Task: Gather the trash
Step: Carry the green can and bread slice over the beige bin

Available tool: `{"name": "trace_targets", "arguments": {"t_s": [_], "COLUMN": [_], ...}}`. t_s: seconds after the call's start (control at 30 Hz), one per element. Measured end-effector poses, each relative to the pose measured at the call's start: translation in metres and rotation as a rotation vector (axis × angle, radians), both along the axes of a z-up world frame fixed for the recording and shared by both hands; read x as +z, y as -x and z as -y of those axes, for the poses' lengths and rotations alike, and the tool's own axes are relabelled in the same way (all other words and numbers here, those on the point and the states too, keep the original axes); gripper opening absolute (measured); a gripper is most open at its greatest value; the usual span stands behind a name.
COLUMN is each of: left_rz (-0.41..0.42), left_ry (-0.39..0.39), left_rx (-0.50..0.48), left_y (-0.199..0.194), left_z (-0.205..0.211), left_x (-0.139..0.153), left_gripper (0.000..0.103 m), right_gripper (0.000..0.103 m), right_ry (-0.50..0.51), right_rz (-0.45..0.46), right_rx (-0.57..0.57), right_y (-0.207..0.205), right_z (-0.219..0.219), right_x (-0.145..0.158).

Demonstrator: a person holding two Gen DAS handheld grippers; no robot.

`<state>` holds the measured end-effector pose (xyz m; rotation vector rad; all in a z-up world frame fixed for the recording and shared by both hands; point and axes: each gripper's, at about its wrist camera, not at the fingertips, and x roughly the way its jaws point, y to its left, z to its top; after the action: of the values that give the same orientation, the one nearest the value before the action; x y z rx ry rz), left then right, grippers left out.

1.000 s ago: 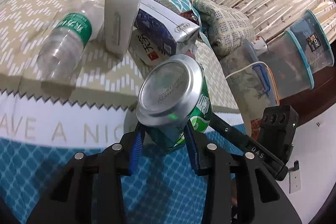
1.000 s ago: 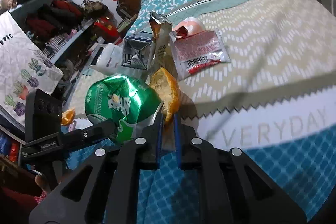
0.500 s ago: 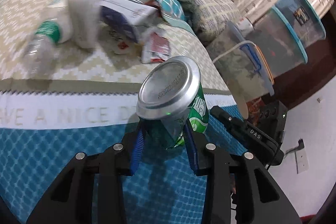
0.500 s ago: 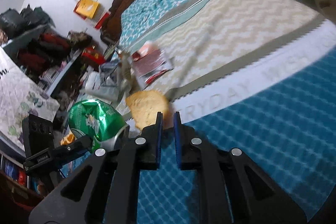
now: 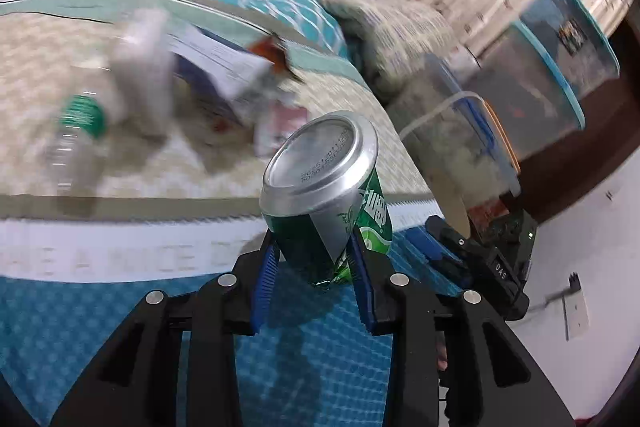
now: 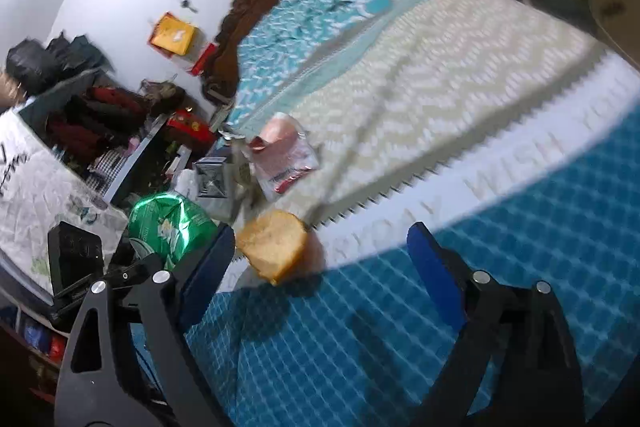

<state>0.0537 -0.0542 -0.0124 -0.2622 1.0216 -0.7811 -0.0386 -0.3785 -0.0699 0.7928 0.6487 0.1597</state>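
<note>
My left gripper (image 5: 316, 259) is shut on a crushed green can (image 5: 328, 195) and holds it above the blue bedspread; the can also shows in the right wrist view (image 6: 170, 225). My right gripper (image 6: 320, 255) is open, its jaws wide apart. An orange peel (image 6: 276, 247) sits free by the left finger, over the bedspread; I cannot tell if it touches the bed. On the bed lie a plastic bottle (image 5: 76, 135), a white carton (image 5: 140, 67), a blue-and-white carton (image 5: 224, 75) and a red-and-clear wrapper (image 6: 286, 159).
Stacked clear storage bins (image 5: 540, 83) and a patterned pillow (image 5: 396, 35) stand to the right of the bed. A cluttered shelf (image 6: 100, 123) lines the wall on the left. The other gripper's black body (image 5: 488, 259) is close to the can.
My right gripper has opened and let go of the orange peel. Both grippers have drawn back from the trash pile toward the blue part of the bed. The left still holds the can.
</note>
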Motion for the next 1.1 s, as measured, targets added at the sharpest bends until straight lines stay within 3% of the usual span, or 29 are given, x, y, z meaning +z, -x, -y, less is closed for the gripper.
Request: {"name": "trace_targets", "arguments": {"t_s": [0.03, 0.2, 0.27, 0.3, 0.33, 0.4, 0.5, 0.67, 0.87, 0.9, 0.97, 1.1], "left_rz": [0.006, 0.014, 0.008, 0.005, 0.004, 0.002, 0.001, -0.021, -0.018, -0.020, -0.036, -0.025], "left_ry": [-0.005, -0.012, -0.008, -0.007, -0.009, -0.020, -0.035, -0.070, -0.109, -0.118, -0.137, -0.171], "left_rx": [0.014, 0.051, 0.051, 0.047, 0.041, 0.018, -0.033, -0.140, -0.176, -0.173, -0.177, -0.185], "left_y": [0.000, 0.002, 0.001, 0.001, 0.001, 0.000, 0.000, -0.002, 0.001, 0.001, 0.000, 0.004], "left_z": [-0.006, -0.027, -0.025, -0.023, -0.019, -0.006, 0.020, 0.081, 0.111, 0.114, 0.120, 0.130], "left_x": [0.001, 0.006, 0.007, 0.007, 0.007, 0.006, 0.005, -0.007, -0.016, -0.017, -0.022, -0.028], "left_gripper": [0.032, 0.032, 0.031, 0.031, 0.031, 0.028, 0.017, 0.015, 0.016, 0.019, 0.035, 0.038], "right_gripper": [0.076, 0.056, 0.039, 0.023, 0.013, 0.010, 0.009, 0.009, 0.009, 0.009, 0.013, 0.014], "right_ry": [0.017, 0.091, 0.112, 0.116, 0.114, 0.108, 0.073, 0.038, 0.066, 0.079, 0.088, 0.136], "right_rz": [-0.008, -0.105, -0.125, -0.139, -0.141, -0.121, -0.099, -0.090, -0.095, -0.097, -0.088, -0.098], "right_rx": [0.040, 0.169, 0.199, 0.224, 0.236, 0.232, 0.177, 0.011, -0.111, -0.114, -0.096, -0.053], "right_y": [-0.010, -0.057, -0.067, -0.069, -0.069, -0.061, -0.042, -0.002, 0.041, 0.045, 0.050, 0.048], "right_z": [-0.006, -0.037, -0.048, -0.051, -0.054, -0.053, -0.031, 0.031, 0.074, 0.077, 0.076, 0.066], "right_x": [0.001, -0.011, -0.014, -0.014, -0.014, -0.012, -0.010, -0.009, -0.007, -0.007, -0.008, -0.008]}}
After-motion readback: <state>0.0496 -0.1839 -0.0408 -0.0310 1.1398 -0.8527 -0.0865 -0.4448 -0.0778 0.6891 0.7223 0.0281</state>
